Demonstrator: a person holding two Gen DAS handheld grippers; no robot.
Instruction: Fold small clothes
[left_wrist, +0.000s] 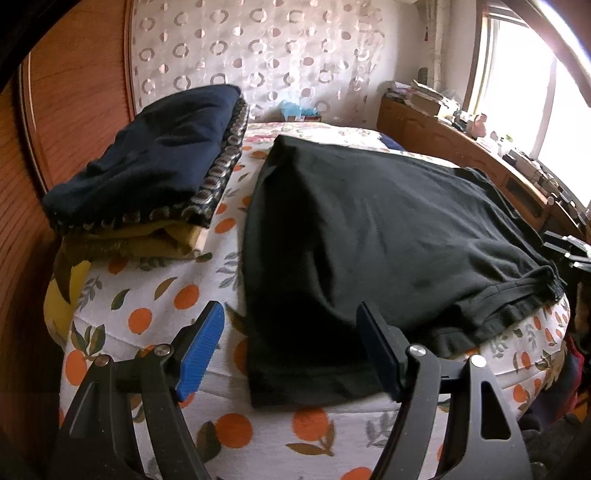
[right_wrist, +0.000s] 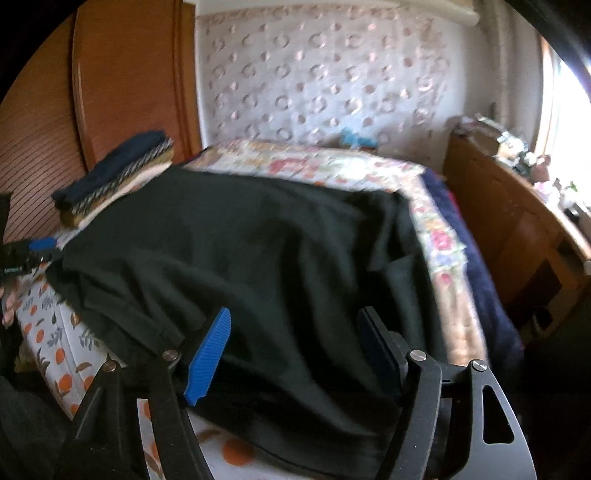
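Both tongs, left (left_wrist: 291, 350) and right (right_wrist: 295, 354), gape spread over black garment (left_wrist: 369, 240).

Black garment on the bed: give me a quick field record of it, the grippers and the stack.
garment: black garment spread on orange-print bedspread, partly folded, hem toward the cameras
left gripper: open, over the garment's near corner, gripping nothing
right gripper: open, over the garment's near edge
stack: folded clothes at left of the garment, navy on top, patterned and mustard layers below
blur: right wrist view is motion-blurred
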